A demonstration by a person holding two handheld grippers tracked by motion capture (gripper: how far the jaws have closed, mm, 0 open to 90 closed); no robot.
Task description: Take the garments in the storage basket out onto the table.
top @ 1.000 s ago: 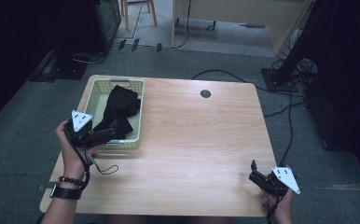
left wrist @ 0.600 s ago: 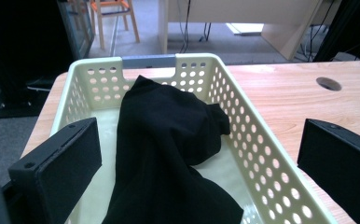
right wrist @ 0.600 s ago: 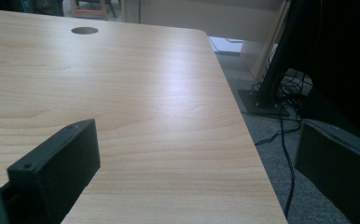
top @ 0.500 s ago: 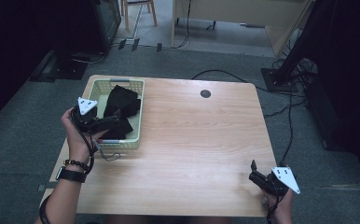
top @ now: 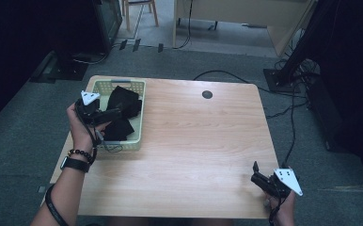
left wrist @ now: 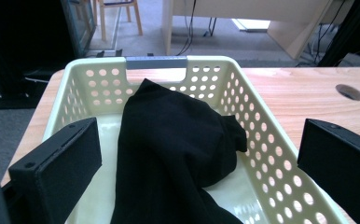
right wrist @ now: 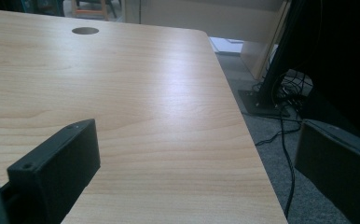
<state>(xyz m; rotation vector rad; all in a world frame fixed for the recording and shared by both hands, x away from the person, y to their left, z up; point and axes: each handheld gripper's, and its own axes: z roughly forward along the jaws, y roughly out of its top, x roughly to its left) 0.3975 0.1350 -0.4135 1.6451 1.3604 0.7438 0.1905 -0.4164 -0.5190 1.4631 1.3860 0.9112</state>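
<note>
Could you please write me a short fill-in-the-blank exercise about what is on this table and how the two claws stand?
1. The black cloth lies inside the pale perforated ____.
2. The left claw, held over the basket, has its jaws ____.
3. The right claw sits near the table's ____ corner on the person's side, jaws open.
4. The dark round hole is in the wooden ____.

Missing words: basket; open; right; table
</note>
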